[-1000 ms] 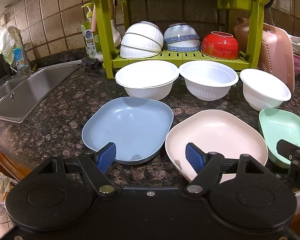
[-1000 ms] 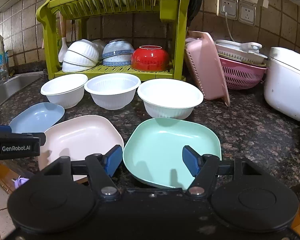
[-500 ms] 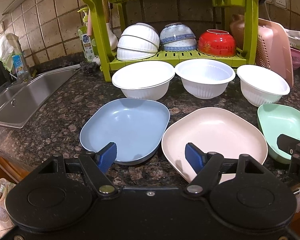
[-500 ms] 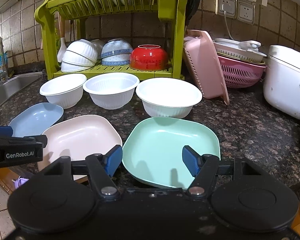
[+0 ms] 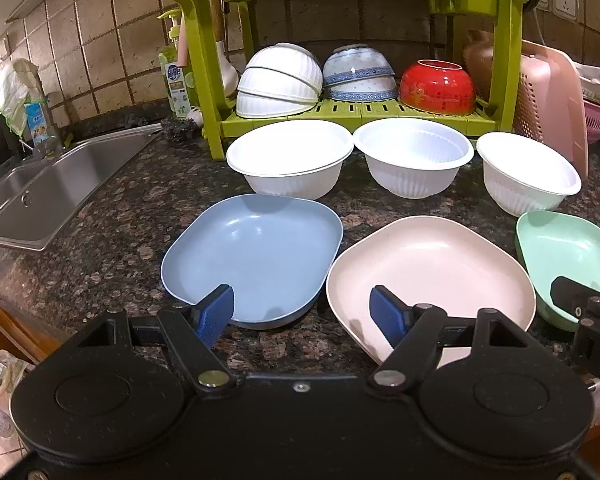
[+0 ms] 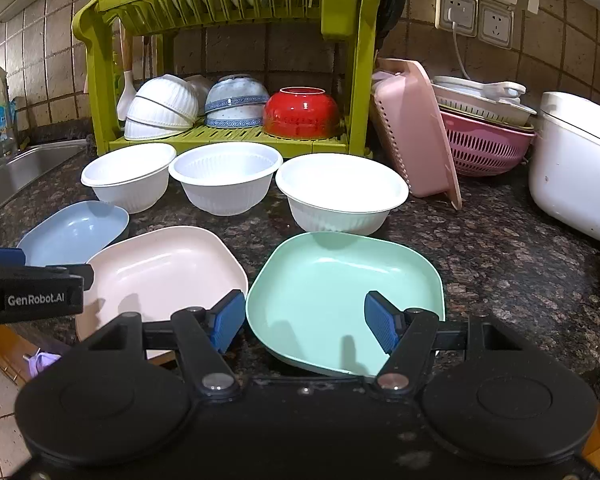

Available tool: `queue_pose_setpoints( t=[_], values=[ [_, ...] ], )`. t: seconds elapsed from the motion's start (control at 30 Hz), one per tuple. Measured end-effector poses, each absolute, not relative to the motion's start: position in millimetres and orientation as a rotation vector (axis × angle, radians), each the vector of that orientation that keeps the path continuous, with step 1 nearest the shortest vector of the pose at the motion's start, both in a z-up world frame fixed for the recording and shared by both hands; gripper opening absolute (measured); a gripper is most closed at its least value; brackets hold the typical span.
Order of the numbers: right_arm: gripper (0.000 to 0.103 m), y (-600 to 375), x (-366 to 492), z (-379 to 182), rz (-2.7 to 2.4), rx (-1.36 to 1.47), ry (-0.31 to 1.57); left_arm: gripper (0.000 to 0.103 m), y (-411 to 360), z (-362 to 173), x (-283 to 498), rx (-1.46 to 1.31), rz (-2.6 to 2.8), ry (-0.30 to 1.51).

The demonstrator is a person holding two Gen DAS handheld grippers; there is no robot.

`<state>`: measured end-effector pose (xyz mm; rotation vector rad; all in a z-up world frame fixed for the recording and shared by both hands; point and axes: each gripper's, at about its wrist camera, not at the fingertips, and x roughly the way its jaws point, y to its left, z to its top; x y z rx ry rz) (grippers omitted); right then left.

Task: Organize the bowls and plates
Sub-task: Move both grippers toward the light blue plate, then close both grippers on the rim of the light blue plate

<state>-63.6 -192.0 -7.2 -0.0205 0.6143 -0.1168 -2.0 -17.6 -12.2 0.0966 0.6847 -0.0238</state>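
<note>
Both grippers hovered w/ tongs spread, pinching nothing. Left gripper [image 5: 302, 312] sat low-centre of its frame, straddling the gap btwn the blue rounded-square plastic plate [image 5: 256, 256] & the pink one [image 5: 432, 268]. Right gripper [image 6: 305, 320] sat low-centre, over the near rim of the mint-green plate [image 6: 348, 288]. Three white ribbed plastic bowls [image 6: 226, 182] lined mid-frame, in front of the lime-green dish rack [image 6: 228, 12]. Best grip, probably: pinch one plate's near rim squarely, lift level, then stack.
</note>
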Motion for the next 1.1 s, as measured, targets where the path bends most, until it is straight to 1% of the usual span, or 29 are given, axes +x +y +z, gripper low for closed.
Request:
queue_pose_setpoints(
  t=[0.27,0.4,0.63,0.77,0.87,1.03,1.07,1.1],
  values=[
    [0.069,-191.7,-63.5,-7.8,-0.114,-0.017,0.611,0.076,-12.6,-9.2,-0.9,0.08,-0.016,0.688],
    [0.069,-195.0,-65.0,-4.6,-0.106,0.007,0.596,0.073,-0.3,0.2,2.5,0.048,0.003,0.68],
    [0.069,-205.3,-57.5,10.5,-0.016,0.194,0.582,0.072,54.9,22.4,24.2,-0.111,0.1,0.682],
    [0.069,-196.5,-48.6,27.6,0.04,0.2,0.541,0.071,84.5,32.2,41.7,-0.154,0.16,0.696],
    [0.069,-184.8,-33.3,37.5,0.105,0.186,0.57,0.069,97.7,32.9,53.9,-0.164,0.168,0.72],
    [0.069,-162.9,5.4,43.4,0.186,0.193,0.642,0.068,105.2,25.0,77.3,-0.153,0.138,0.805],
    [0.067,-157.7,12.6,43.6,0.195,0.179,0.658,0.068,105.7,23.8,79.7,-0.15,0.141,0.807],
    [0.061,-152.5,21.0,43.0,0.204,0.167,0.677,0.068,106.1,22.5,81.3,-0.148,0.146,0.81]
  ],
)
